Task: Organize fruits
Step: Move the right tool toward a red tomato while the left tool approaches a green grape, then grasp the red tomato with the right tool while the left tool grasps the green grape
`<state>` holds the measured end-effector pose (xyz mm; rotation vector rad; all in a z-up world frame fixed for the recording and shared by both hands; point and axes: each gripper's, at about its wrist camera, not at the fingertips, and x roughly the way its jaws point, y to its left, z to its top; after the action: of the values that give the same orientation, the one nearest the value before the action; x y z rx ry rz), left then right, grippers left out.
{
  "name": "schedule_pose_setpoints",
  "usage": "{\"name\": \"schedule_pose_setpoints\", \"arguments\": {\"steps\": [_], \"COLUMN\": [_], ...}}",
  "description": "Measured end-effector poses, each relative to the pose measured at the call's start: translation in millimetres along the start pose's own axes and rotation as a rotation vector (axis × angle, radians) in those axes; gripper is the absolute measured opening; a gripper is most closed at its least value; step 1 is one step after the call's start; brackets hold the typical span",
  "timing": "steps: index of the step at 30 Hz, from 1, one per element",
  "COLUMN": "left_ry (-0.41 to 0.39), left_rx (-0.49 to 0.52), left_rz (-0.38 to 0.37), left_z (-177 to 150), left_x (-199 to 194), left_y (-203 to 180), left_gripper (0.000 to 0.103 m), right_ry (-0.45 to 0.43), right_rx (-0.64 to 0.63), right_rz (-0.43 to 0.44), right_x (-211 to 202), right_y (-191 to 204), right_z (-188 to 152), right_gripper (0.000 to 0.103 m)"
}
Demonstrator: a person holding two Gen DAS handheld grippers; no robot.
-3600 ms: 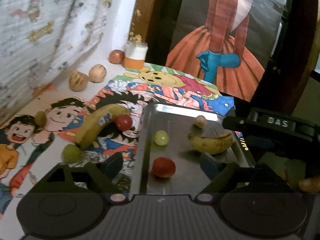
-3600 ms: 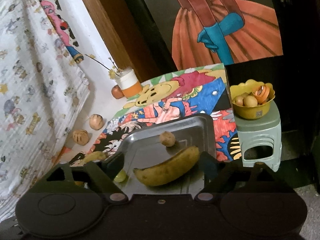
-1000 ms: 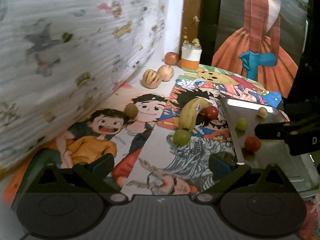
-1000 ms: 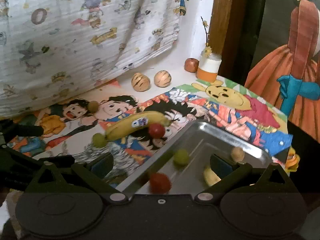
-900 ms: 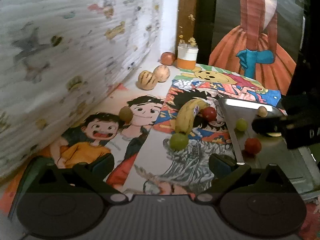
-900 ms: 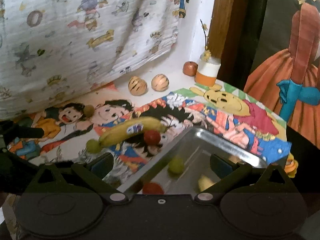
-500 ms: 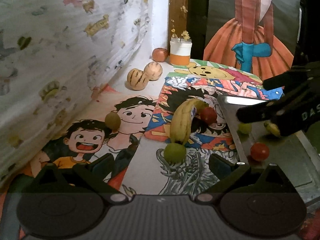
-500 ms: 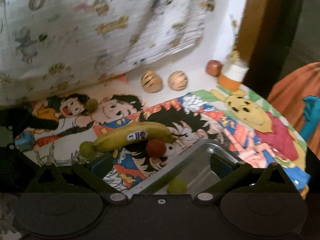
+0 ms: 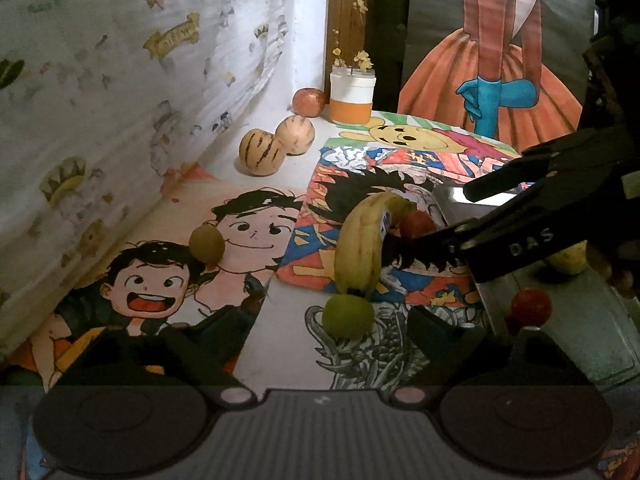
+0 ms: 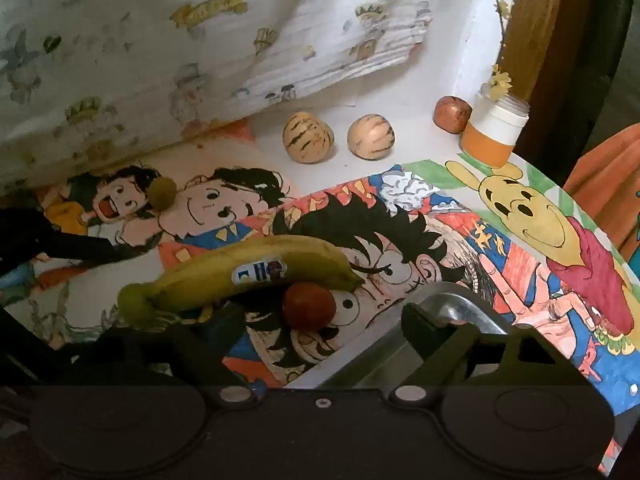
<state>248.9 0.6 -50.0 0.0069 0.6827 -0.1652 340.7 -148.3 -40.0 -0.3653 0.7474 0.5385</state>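
Right wrist view: the right gripper (image 10: 324, 328) has just been closing, jaws still apart, around a red fruit (image 10: 308, 306) touching a banana (image 10: 256, 270) on the cartoon mat (image 10: 460, 240), left of the metal tray (image 10: 452, 308). Left wrist view: the left gripper (image 9: 336, 332), also just narrowing yet spread wide, holds nothing; a green fruit (image 9: 347, 315) sits between its fingers (image 9: 436, 334), touching the banana's near end.

Bananas: 2, one on the drawings (image 9: 362, 248), one part hidden in the tray (image 9: 570, 258). Red fruits: 2 round ones, one by the banana (image 10: 308, 306), one in the tray (image 9: 531, 307). Green fruits: 2 (image 9: 347, 316) (image 9: 207, 243). Striped melons: 2 (image 10: 307, 137) (image 10: 371, 137). Apple: 1 (image 10: 452, 114). Jar: 1 (image 10: 494, 132). Tray: 1 (image 9: 576, 320).
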Motion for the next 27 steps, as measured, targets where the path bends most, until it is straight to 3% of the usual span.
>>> {"name": "schedule_pose_setpoints", "arguments": {"steps": [10, 16, 21, 27], "left_ry": [-0.011, -0.037, -0.046, -0.029], "left_rx": [-0.028, -0.006, 0.057, 0.054], "left_rz": [0.029, 0.058, 0.067, 0.046], "left_z": [-1.1, -1.7, -2.4, -0.9], "left_x": [0.6, -5.5, -7.6, -3.3], "left_y": [2.4, -1.4, -11.1, -12.1], "left_gripper": [0.073, 0.069, 0.068, 0.051], "right_ry": [-0.005, -0.006, -0.012, -0.019], "right_rx": [-0.002, 0.002, 0.019, 0.055], "right_rz": [0.031, 0.048, 0.047, 0.047], "right_x": [11.6, 15.1, 15.8, 16.1], "right_y": [4.3, 9.6, 8.6, 5.3], "right_z": [0.1, 0.6, 0.4, -2.0], "right_gripper": [0.064, 0.051, 0.047, 0.044]}}
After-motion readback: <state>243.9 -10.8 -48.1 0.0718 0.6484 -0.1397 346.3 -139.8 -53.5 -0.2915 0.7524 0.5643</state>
